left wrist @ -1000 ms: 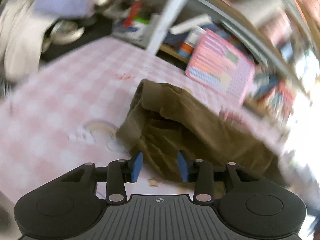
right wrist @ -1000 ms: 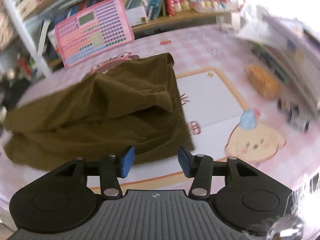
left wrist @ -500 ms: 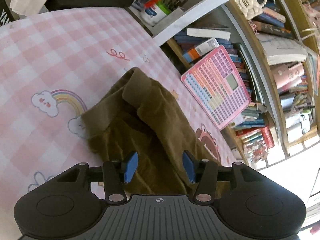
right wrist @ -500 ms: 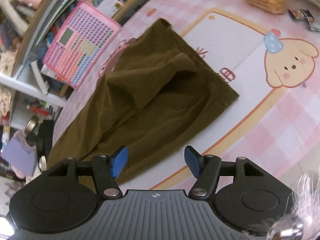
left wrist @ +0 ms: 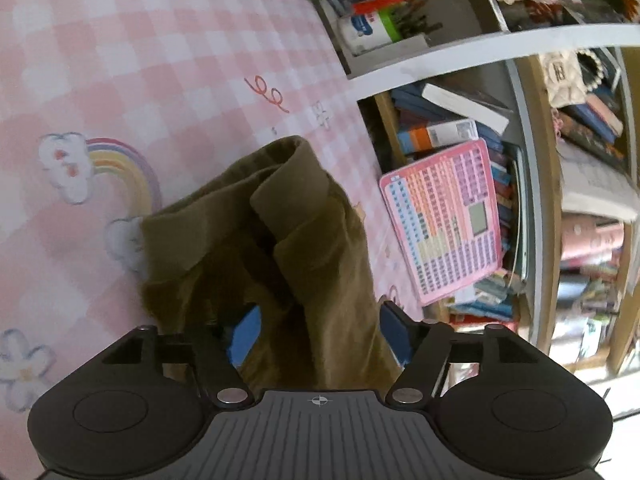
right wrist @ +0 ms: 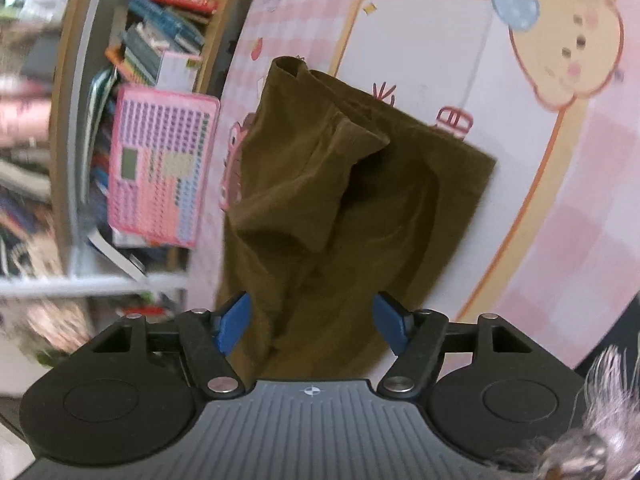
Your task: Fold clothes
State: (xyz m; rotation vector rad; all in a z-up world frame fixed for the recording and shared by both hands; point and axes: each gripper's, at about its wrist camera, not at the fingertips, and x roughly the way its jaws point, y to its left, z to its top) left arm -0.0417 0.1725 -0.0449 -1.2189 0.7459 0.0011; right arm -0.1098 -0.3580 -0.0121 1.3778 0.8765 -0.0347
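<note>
An olive-brown garment (left wrist: 304, 248) lies rumpled on the pink checked mat (left wrist: 120, 60), with one folded flap standing up near its far end. My left gripper (left wrist: 320, 332) hangs low over its near part. Its jaws are opening, the cloth runs between the blue pads (left wrist: 246, 330), and they do not press on it. In the right wrist view the same garment (right wrist: 320, 184) stretches away over the mat (right wrist: 580, 200). My right gripper (right wrist: 311, 328) straddles its near edge; its jaws are opening too, with cloth between them but not gripped.
A pink toy keyboard (left wrist: 444, 220) (right wrist: 160, 164) leans against a crowded bookshelf (left wrist: 580, 200) beside the mat. A cup of pens (left wrist: 368, 28) stands on a lower shelf. A fluffy grey tuft (right wrist: 592, 440) shows at the right wrist view's lower corner.
Both grippers have rolled and come lower and closer over the garment. Both pairs of jaws stand wider apart than before, and the cloth now reaches between them.
</note>
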